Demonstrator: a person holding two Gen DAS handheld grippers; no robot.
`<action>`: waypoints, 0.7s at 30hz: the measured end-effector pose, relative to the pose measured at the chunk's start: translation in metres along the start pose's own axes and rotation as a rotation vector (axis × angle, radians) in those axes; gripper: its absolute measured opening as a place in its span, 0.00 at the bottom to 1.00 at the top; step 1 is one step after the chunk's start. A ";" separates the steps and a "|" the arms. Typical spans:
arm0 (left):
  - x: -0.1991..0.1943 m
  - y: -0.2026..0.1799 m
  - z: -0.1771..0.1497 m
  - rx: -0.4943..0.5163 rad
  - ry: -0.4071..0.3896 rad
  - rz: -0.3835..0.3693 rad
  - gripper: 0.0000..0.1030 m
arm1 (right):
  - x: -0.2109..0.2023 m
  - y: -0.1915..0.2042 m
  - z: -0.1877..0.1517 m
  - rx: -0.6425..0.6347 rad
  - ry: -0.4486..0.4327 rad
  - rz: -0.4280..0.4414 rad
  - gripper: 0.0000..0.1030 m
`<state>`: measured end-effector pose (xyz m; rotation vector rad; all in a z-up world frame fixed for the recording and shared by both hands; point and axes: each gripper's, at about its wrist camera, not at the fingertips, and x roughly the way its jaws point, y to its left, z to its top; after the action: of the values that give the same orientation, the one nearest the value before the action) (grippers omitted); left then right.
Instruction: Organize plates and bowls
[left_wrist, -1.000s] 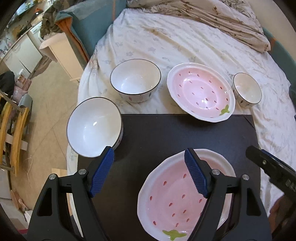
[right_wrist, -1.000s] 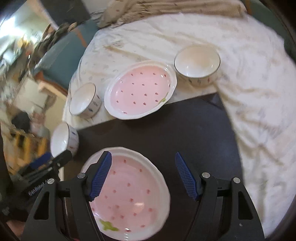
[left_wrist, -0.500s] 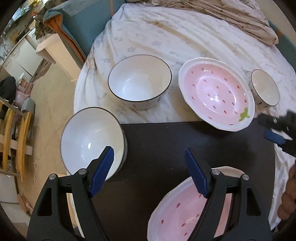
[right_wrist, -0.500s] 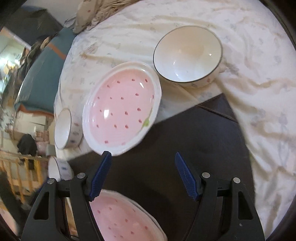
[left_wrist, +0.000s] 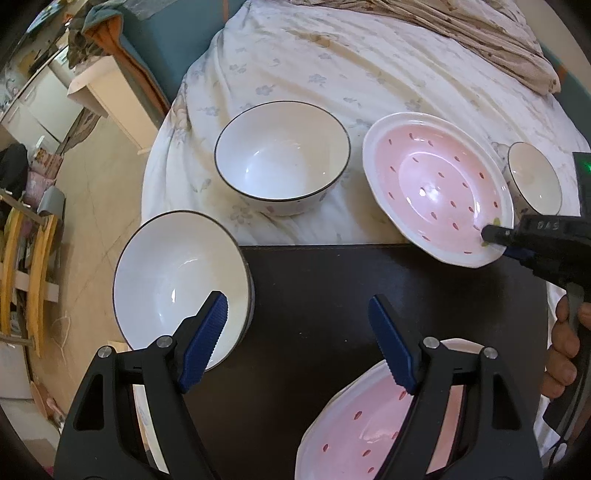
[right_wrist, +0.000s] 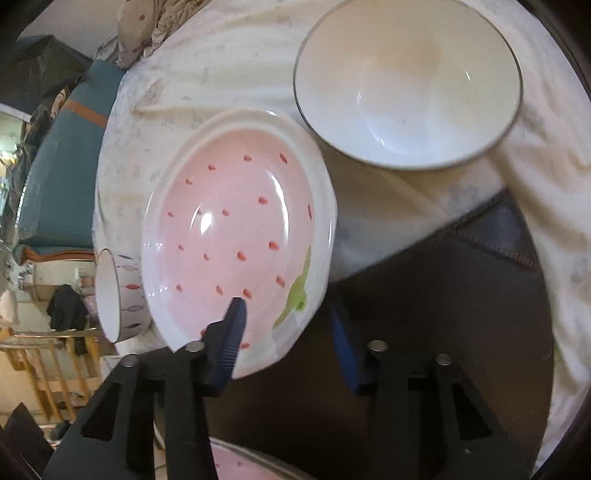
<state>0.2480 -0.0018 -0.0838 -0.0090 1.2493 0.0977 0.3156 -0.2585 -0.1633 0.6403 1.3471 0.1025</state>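
Two pink strawberry plates and three white bowls lie on a bed. In the right wrist view the far pink plate (right_wrist: 236, 229) has its near rim between the jaws of my right gripper (right_wrist: 286, 306), which are closing onto it: one finger lies on the plate's inside, the other is under the rim. The left wrist view shows the same grip on that plate (left_wrist: 436, 192). My left gripper (left_wrist: 297, 301) hangs open over the dark mat (left_wrist: 314, 280), between the large white bowl (left_wrist: 177, 280) and the near pink plate (left_wrist: 369, 435), holding nothing.
A medium white bowl (left_wrist: 282, 158) sits on the floral sheet behind the mat, and a small bowl (left_wrist: 535, 181) beyond the far plate. A hand (left_wrist: 561, 354) holds the right gripper. The bed edge drops to the floor on the left, by a white cabinet (left_wrist: 110, 99).
My right gripper left the near plate, went forward and down to the far plate, rolled, and narrowed its jaws around the rim. My left gripper drifted slightly towards the large bowl and stayed open.
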 end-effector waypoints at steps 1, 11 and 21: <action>0.000 0.000 0.000 0.000 0.000 0.002 0.74 | 0.002 0.003 0.001 -0.019 0.002 -0.034 0.20; -0.003 0.000 0.001 -0.002 -0.018 0.005 0.74 | -0.012 0.012 -0.014 -0.084 -0.017 -0.027 0.15; -0.005 -0.007 0.003 0.007 -0.008 -0.024 0.74 | -0.039 -0.003 -0.046 -0.085 -0.005 -0.003 0.15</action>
<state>0.2499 -0.0092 -0.0784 -0.0175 1.2408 0.0724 0.2623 -0.2603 -0.1345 0.5668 1.3319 0.1555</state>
